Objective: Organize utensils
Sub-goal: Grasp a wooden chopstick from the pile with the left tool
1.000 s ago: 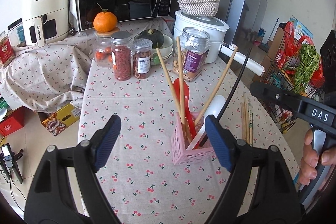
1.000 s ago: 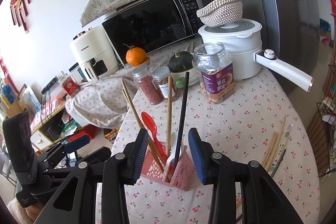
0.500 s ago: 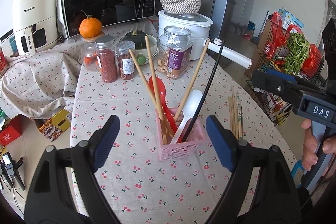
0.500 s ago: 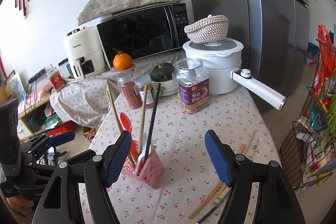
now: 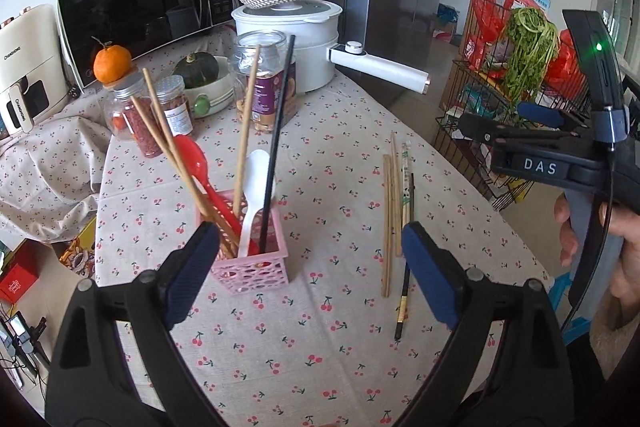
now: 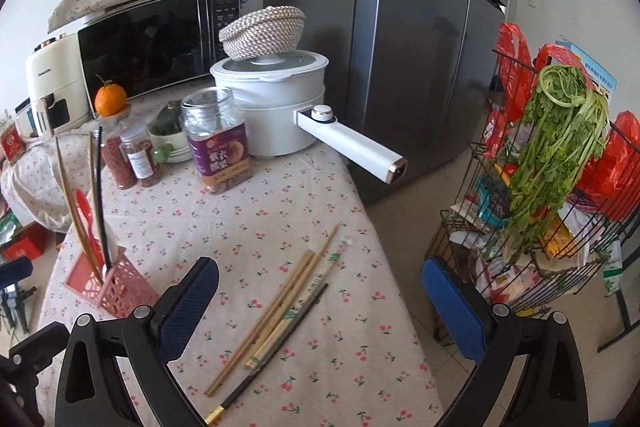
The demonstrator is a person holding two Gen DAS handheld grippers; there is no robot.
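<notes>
A pink lattice utensil holder (image 5: 251, 259) is standing near the left edge of a table covered in a cherry-print cloth (image 5: 328, 347), already bristling with wooden chopsticks (image 5: 246, 123), a black chopstick (image 5: 276, 139), a red spoon (image 5: 192, 157) and a white spoon (image 5: 254, 183), all leaning out of its open top. To its right, well apart from it, a loose bundle of chopsticks (image 6: 280, 311) is lying flat on the cloth: several bare wooden ones, a paper-sleeved pair and one dark stick with a gold tip.

The left gripper (image 5: 310, 269) is hovering over the table with its jaws spreading wider, the holder sitting just beside its left pad and the loose bundle just inside its right pad; nothing is pinched. The right gripper (image 6: 320, 303) is hanging over the loose chopsticks, its jaws likewise opening and standing far apart, with the bundle lying on the cloth below the gap and untouched. In the left wrist view a person's hand (image 5: 600, 247) is wrapping the right gripper's handle at the far right.

Behind the utensils, jars of snacks (image 6: 218, 147), an orange (image 5: 112, 63), a green squash in a bowl (image 5: 198, 71) and a white electric pot (image 6: 276, 103) are crowding the table's back edge, ahead of a microwave (image 6: 156, 47) and a grey refrigerator (image 6: 400, 27). A wire rack holding leafy greens (image 6: 556, 147) is standing off the table's right side.
</notes>
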